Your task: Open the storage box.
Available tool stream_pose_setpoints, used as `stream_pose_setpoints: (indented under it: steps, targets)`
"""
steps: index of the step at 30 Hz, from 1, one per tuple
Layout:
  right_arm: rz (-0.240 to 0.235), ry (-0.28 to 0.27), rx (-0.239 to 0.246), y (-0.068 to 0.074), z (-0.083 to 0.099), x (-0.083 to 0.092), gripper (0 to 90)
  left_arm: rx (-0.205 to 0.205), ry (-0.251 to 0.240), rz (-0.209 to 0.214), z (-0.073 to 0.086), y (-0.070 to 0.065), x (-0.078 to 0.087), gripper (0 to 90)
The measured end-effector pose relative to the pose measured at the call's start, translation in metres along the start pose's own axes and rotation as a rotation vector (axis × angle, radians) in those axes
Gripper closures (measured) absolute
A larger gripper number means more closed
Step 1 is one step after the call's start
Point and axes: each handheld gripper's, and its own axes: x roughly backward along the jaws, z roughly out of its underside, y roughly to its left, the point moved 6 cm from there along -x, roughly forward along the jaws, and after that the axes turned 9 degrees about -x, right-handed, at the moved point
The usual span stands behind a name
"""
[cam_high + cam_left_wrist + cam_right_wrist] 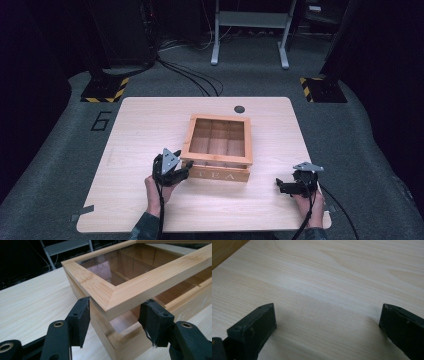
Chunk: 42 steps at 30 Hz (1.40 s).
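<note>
the wooden tea box [219, 147] sits mid-bench, lid [140, 288] slightly raised. left claw [113, 323] is apart, straddling its near corner — a poor grip there could let the glazed lid drop. right claw [327, 332] is apart over bare bench [332, 277].

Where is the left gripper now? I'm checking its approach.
In the high view, the left gripper sits at the near left corner of the wooden tea box, jaws open around that corner.

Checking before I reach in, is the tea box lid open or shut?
Slightly open. In the left gripper view the lid sits raised above the box with a gap under its corner, between the left gripper jaws.
</note>
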Motion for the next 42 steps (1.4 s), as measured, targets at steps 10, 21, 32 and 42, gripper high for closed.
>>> stream_pose_setpoints:
  steps: [10,21,32,42]
  targets:
    - [0.000,0.000,0.000,0.000,0.000,0.000,0.3,0.009,-0.037,-0.023,-0.020,0.012,-0.004,42.0]
    - [0.000,0.000,0.000,0.000,0.000,0.000,0.3,0.013,-0.040,-0.024,-0.045,0.029,-0.010,42.6]
    - [0.000,0.000,0.000,0.000,0.000,0.000,0.3,0.018,-0.039,-0.034,-0.060,0.041,-0.016,44.7]
    - [0.000,-0.001,-0.003,0.000,0.000,0.000,0.3,0.000,-0.030,-0.028,-0.070,0.047,-0.016,46.5]
